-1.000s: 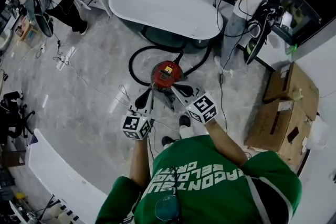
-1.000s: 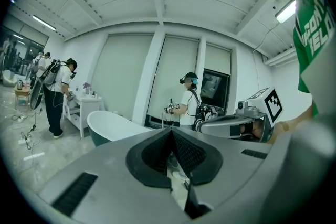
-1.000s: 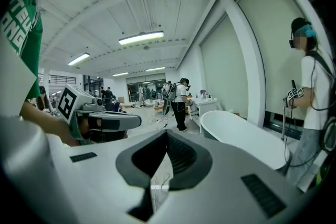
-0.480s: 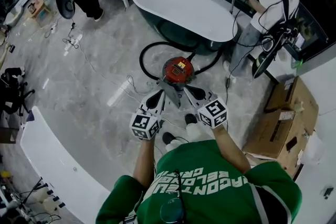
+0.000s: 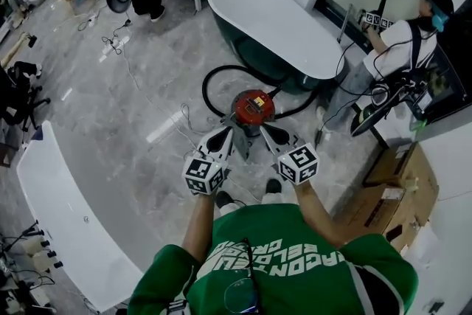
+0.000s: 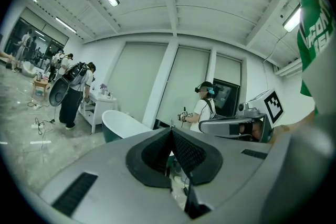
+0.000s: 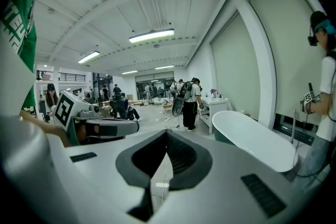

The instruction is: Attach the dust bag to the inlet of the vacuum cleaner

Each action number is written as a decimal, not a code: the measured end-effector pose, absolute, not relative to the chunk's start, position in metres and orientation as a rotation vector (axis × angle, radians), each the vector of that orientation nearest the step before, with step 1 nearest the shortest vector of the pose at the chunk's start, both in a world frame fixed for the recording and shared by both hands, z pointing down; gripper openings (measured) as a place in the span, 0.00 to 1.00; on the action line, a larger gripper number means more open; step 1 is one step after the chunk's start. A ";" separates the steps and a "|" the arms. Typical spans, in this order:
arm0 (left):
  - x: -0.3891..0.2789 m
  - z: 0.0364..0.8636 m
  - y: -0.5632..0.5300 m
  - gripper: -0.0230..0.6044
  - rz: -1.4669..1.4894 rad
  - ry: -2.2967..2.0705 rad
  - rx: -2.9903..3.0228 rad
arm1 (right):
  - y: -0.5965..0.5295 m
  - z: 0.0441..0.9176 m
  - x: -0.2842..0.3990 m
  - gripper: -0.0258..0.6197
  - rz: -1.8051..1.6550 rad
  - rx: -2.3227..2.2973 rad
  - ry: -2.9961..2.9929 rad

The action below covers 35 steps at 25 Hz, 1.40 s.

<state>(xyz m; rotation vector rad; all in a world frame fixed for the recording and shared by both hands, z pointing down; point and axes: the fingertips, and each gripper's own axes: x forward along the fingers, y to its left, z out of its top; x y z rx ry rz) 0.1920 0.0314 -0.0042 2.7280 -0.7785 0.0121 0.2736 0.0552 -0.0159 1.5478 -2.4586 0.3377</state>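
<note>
Vacuum cleaner (image 5: 253, 105): round red drum, grey marbled floor (image 5: 147, 85); left gripper (image 6: 171, 134), right gripper (image 7: 167, 136) jaws pressed together.

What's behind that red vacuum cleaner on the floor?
A white bathtub with a dark outside stands behind the vacuum cleaner; a black hose loops between. The tub hides the floor beyond.

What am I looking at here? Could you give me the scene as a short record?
Setting: room with grey marbled floor
Main object: round red vacuum cleaner standing on the floor
Attached: black hose looped beside it
Behind: white oval bathtub with dark green sides
Left gripper: shut, nothing held
Right gripper: shut, nothing held
Aim: both point toward the vacuum cleaner in the head view
Dust bag: not visible in any view
Right side: brown cardboard boxes
</note>
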 end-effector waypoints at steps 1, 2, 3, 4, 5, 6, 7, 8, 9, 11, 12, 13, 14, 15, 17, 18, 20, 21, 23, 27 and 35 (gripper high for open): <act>0.195 -0.004 0.031 0.04 0.013 -0.793 2.723 | 0.054 -0.017 0.278 0.05 0.336 1.544 -2.467; 0.200 -0.005 0.032 0.04 0.017 -0.803 2.721 | 0.054 -0.018 0.284 0.05 0.336 1.543 -2.474; 0.204 -0.006 0.032 0.04 0.023 -0.811 2.720 | 0.053 -0.018 0.290 0.05 0.338 1.543 -2.479; 0.209 -0.007 0.033 0.04 0.030 -0.816 2.721 | 0.052 -0.018 0.296 0.05 0.341 1.544 -2.483; 0.213 -0.007 0.034 0.04 0.039 -0.820 2.722 | 0.051 -0.018 0.301 0.05 0.345 1.544 -2.486; 0.216 -0.007 0.035 0.04 0.048 -0.825 2.722 | 0.050 -0.017 0.305 0.05 0.347 1.543 -2.489; 0.220 -0.008 0.035 0.04 0.055 -0.833 2.719 | 0.050 -0.017 0.310 0.05 0.348 1.541 -2.493; 0.224 -0.008 0.034 0.04 0.061 -0.843 2.715 | 0.049 -0.017 0.315 0.05 0.350 1.538 -2.498; 0.229 -0.008 0.033 0.04 0.065 -0.853 2.710 | 0.048 -0.017 0.321 0.05 0.353 1.534 -2.504; 0.239 -0.009 0.032 0.04 0.074 -0.874 2.701 | 0.046 -0.016 0.334 0.05 0.359 1.527 -2.514; 0.243 -0.009 0.031 0.04 0.079 -0.884 2.698 | 0.045 -0.016 0.340 0.05 0.362 1.523 -2.520; 0.247 -0.010 0.030 0.04 0.083 -0.894 2.696 | 0.044 -0.016 0.345 0.05 0.366 1.521 -2.526; 0.251 -0.011 0.030 0.04 0.084 -0.902 2.696 | 0.043 -0.016 0.350 0.05 0.370 1.520 -2.531; 0.254 -0.013 0.030 0.04 0.081 -0.911 2.698 | 0.042 -0.017 0.355 0.05 0.373 1.519 -2.534; 0.259 -0.016 0.030 0.04 0.071 -0.926 2.699 | 0.041 -0.017 0.361 0.05 0.372 1.512 -2.536; 0.262 -0.017 0.030 0.04 0.068 -0.928 2.696 | 0.041 -0.017 0.363 0.05 0.368 1.506 -2.534; 0.266 -0.017 0.031 0.04 0.068 -0.928 2.693 | 0.040 -0.018 0.365 0.05 0.352 1.494 -2.532; 0.269 -0.017 0.032 0.04 0.070 -0.926 2.693 | 0.040 -0.019 0.366 0.05 0.344 1.489 -2.534; 0.272 -0.018 0.032 0.04 0.069 -0.924 2.693 | 0.040 -0.022 0.368 0.05 0.337 1.484 -2.538; 0.279 -0.020 0.032 0.04 0.067 -0.915 2.692 | 0.040 -0.024 0.373 0.05 0.334 1.487 -2.534; 0.297 -0.022 0.036 0.04 0.050 -0.854 2.683 | 0.046 -0.031 0.383 0.05 0.321 1.509 -2.518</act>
